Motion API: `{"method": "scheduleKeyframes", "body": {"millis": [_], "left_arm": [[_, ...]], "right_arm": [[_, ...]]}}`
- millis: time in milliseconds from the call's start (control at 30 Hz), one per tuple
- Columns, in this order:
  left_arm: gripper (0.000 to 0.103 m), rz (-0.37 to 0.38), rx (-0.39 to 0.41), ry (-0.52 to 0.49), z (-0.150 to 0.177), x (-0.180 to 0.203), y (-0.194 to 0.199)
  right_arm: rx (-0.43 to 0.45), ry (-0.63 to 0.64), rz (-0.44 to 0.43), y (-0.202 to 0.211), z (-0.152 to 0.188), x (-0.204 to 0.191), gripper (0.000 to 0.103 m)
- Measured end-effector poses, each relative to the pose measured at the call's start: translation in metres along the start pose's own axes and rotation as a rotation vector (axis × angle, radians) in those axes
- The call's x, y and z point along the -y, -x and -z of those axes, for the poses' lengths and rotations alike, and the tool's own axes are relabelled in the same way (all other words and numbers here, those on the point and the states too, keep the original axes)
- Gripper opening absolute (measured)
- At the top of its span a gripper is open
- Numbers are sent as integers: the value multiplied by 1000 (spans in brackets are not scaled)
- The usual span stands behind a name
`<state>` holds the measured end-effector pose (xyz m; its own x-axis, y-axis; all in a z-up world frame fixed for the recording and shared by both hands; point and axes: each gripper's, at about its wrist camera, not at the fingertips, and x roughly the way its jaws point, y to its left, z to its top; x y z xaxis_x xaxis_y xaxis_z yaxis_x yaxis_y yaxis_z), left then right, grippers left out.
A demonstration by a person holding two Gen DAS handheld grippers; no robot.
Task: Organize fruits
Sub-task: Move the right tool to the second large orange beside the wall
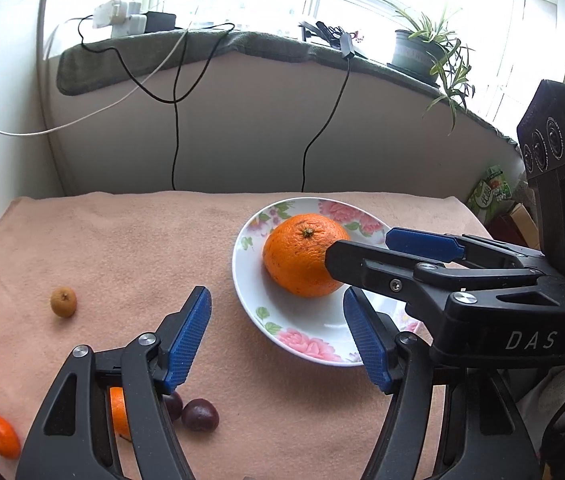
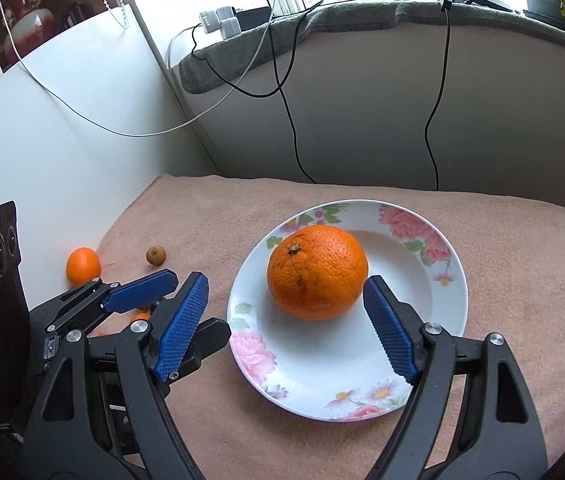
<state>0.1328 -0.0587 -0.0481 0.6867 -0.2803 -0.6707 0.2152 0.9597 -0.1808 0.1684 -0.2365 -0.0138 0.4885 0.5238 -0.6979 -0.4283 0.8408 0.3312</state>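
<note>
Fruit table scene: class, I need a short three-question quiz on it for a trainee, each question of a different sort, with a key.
1. True or false: the big orange lies on the plate.
2. Which fruit lies on the cloth far from the plate? A) a banana B) a small brown fruit C) a green apple
3. Fill in: both the left tool and the right tool are ____ and grip nothing.

Key: 1 true; 2 B; 3 open.
</note>
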Motion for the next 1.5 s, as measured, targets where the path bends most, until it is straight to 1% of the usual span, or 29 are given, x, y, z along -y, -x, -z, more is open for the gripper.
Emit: {"method": "scheduleKeyframes", "body": {"millis": [233,433,533,667,833,1100,1300,1500], "left_arm": [[69,-37,45,21,11,-12,28],[69,-90,77,39,23,-25,50],[69,-116,88,65,29,-35,60],[72,-159,101,96,37,-50,73],[72,-191,111,148,51,-73,89],[72,-256,116,243,78,-116,110],[72,-319,123,319,96,-146,119],[72,-366,116,414,109,-179,119]], "right_arm": [[54,26,-28,16,1,-21,82],[64,64,-53,16,0,-42,83],[59,108,-60,12,0,-57,96],[54,182,-65,6,1,-81,96],[36,227,-86,-5,-1,-107,96],[-27,293,-138,-35,-5,-147,96],[-109,332,-214,-66,-5,-176,96],[-193,378,-323,-100,-7,-211,96]]}}
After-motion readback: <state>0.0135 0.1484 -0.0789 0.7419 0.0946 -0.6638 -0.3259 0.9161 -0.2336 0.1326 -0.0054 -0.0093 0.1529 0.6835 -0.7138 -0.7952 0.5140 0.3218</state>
